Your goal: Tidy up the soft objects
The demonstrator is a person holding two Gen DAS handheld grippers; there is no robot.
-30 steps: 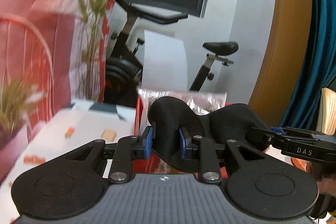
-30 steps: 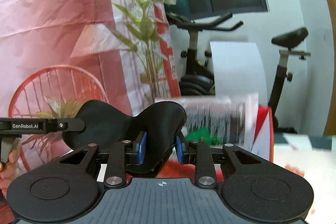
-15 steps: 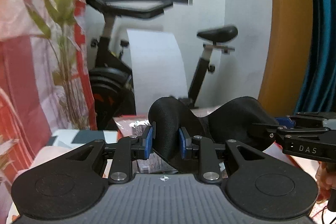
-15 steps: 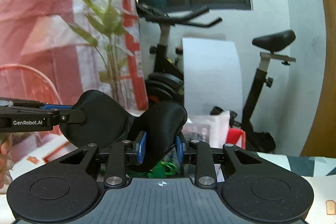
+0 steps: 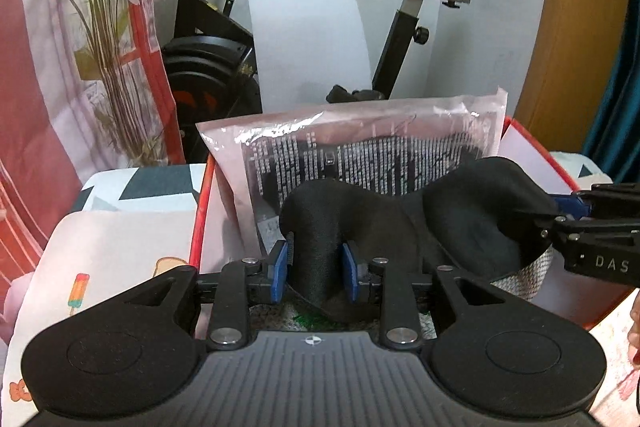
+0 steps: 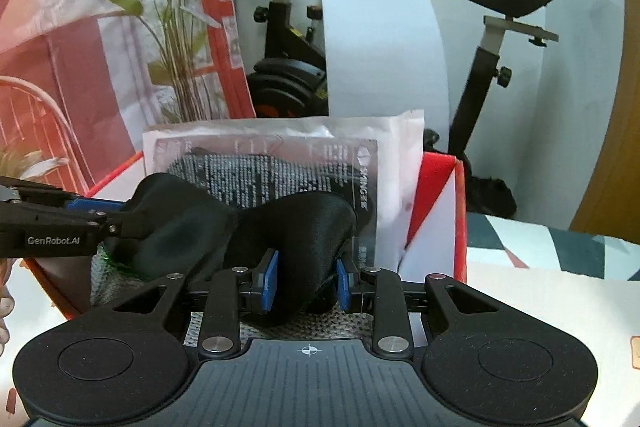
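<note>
A black satin eye mask [image 5: 460,223] hangs stretched between my two grippers, just above an open red box [image 5: 200,195]. My left gripper [image 5: 314,269] has one end lobe of the mask between its blue pads; its jaws are opening, and the pads still touch the fabric. In the right wrist view, my right gripper [image 6: 306,279] is shut on the other lobe of the eye mask [image 6: 304,223]. Each gripper shows from the side in the other's view: the right gripper [image 5: 560,219] and the left gripper [image 6: 116,223]. Inside the box a printed plastic bag [image 5: 360,143] stands upright behind the mask.
A grey knitted piece [image 6: 320,323] lies on the bottom of the red box [image 6: 460,211]. The box stands on a patterned cloth [image 5: 120,251]. Behind it are an exercise bike [image 5: 208,59], a white sheet [image 5: 304,27], a plant [image 6: 176,39] and a red-and-white hanging.
Both grippers came down and forward with the mask, and the red box with its bag now fills the middle of both views. The left jaws stand slightly wider.
</note>
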